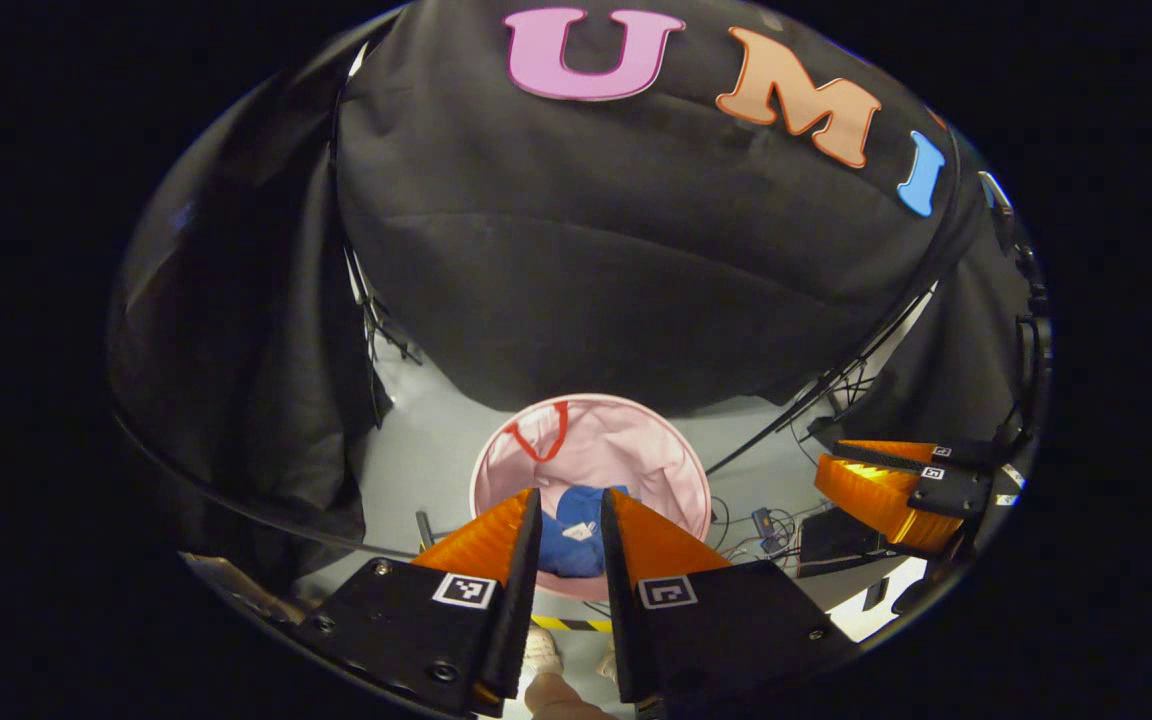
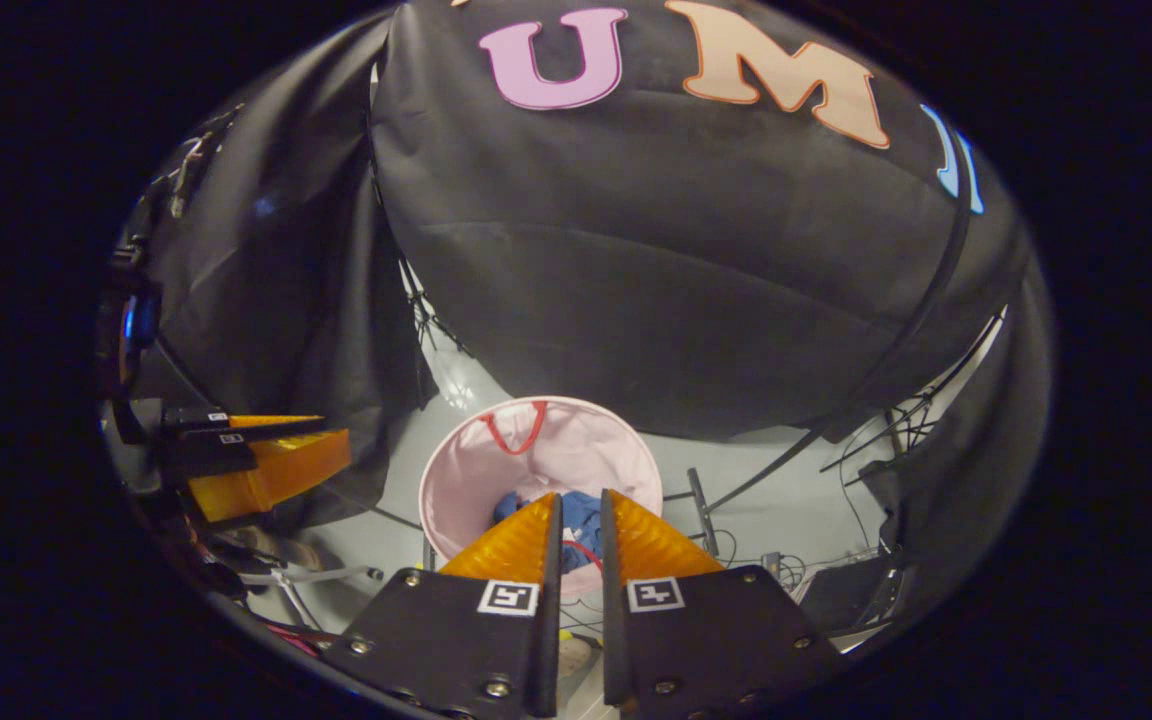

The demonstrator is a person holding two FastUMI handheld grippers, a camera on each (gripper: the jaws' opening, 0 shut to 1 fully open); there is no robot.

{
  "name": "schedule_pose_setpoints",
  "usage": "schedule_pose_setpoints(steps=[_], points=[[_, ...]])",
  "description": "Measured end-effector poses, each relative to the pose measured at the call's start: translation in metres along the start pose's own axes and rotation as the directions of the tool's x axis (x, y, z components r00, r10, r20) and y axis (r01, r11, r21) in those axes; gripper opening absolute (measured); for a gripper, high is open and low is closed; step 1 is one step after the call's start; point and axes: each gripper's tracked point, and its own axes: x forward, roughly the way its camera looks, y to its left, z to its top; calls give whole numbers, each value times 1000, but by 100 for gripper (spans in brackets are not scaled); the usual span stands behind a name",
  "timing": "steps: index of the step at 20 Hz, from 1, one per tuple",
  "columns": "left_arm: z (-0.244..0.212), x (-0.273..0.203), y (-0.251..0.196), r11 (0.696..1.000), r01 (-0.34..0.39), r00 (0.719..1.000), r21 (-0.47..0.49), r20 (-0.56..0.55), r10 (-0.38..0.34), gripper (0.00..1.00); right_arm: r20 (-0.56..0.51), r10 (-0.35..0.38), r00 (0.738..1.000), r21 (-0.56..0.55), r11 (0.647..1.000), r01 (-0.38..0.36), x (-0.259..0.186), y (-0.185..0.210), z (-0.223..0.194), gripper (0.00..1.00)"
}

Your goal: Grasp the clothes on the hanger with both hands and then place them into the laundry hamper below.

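blue clothes (image 1: pixel 576 540) lying inside pink laundry hamper (image 1: pixel 636 450) on floor | my left gripper (image 1: pixel 571 530) above it, jaws slightly apart, empty | my right gripper (image 2: pixel 576 530) likewise narrow gap, empty | cables (image 1: pixel 771 525) beside hamper

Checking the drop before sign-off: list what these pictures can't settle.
- Blue clothes in the pink hamper: left gripper view, flanked and partly covered by the left gripper; shape unclear.
- Same clothes, right gripper view: the right gripper covers most.
- Hamper's near rim: covered by each gripper's body.
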Motion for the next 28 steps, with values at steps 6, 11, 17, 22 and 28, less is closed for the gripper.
schedule_pose_setpoints(steps=[6, 11, 17, 22, 28], points=[[85, -50, -39, 993, 59, 961, 99, 265, -84, 37, 234, -52, 971, 19, 999, 49, -60, -20, 87, 18], [149, -116, -78, 979, 96, 876, 182, 452, -170, 37, 447, -98, 889, 47, 995, 85, -131, -38, 165, 18], [210, -194, -112, 964, 112, 742, 241, 625, -243, 30, 645, -116, 755, 66, 993, 96, -231, -34, 235, 18], [237, -242, -127, 957, 136, 674, 258, 684, -280, 30, 745, -118, 657, 101, 993, 65, -300, -31, 263, 19], [262, -289, -150, 944, 135, 606, 300, 729, -319, 45, 794, -180, 581, 190, 981, 43, -358, -54, 264, 29]])
